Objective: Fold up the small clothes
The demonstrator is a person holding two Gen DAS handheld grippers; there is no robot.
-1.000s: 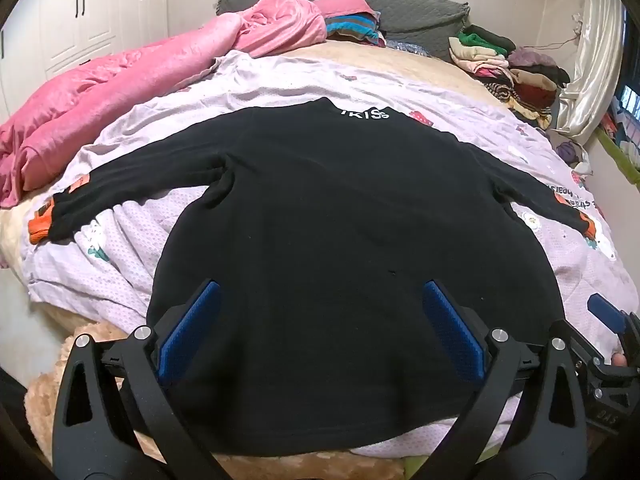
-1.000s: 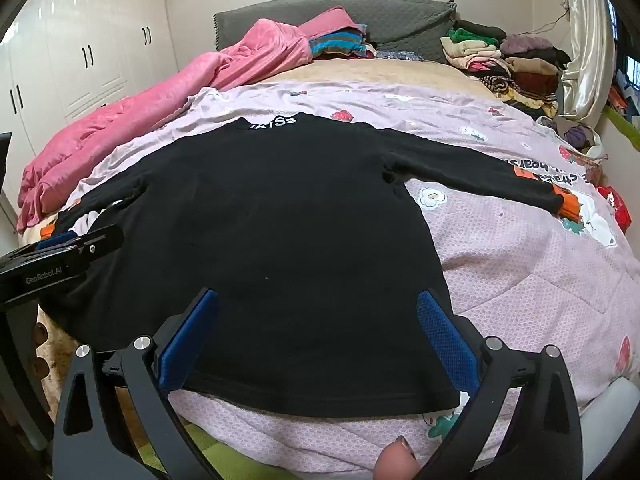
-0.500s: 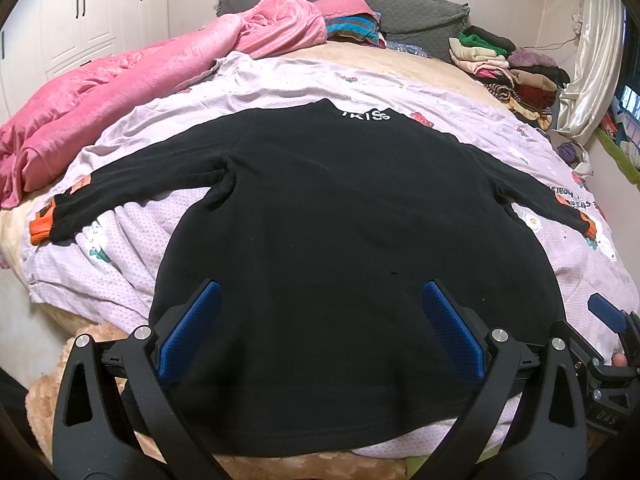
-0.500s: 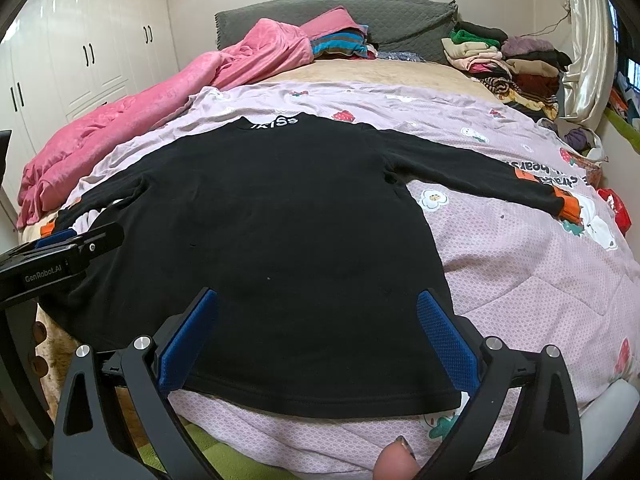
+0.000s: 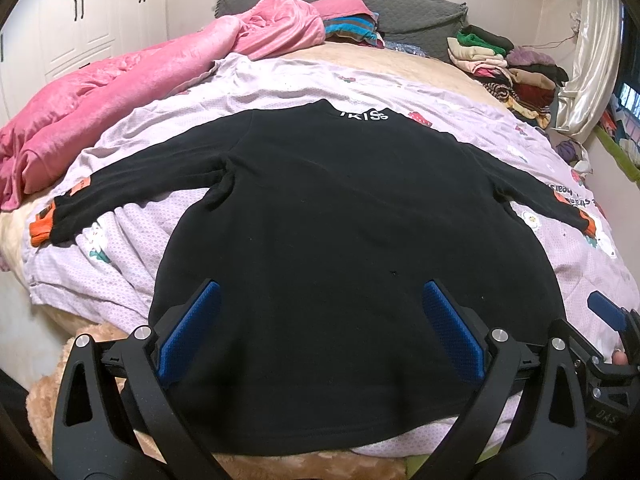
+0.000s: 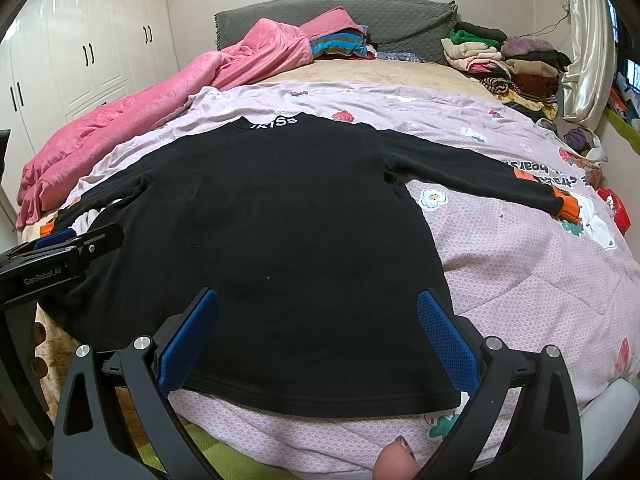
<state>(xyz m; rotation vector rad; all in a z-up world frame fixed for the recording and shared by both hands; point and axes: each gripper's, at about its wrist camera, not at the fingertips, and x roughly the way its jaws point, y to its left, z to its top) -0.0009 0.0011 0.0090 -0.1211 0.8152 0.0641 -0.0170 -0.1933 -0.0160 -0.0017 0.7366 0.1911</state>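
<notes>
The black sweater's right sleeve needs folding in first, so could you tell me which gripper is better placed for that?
Probably the right gripper: it hangs open by the black sweater hem, nearer that sleeve; the left gripper sits further left.

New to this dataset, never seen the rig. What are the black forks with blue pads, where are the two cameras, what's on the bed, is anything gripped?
No robot here: a person carries a two-finger gripper in each hand, each with a fisheye camera looking along its fingers. The forks are those fingers. One picture looks past the left gripper, the other past the right gripper. Both are open and grip nothing. A black long-sleeved top lies flat, sleeves spread, on a lilac printed quilt. A pink blanket is bunched to the left, and folded clothes are stacked at the far right.
</notes>
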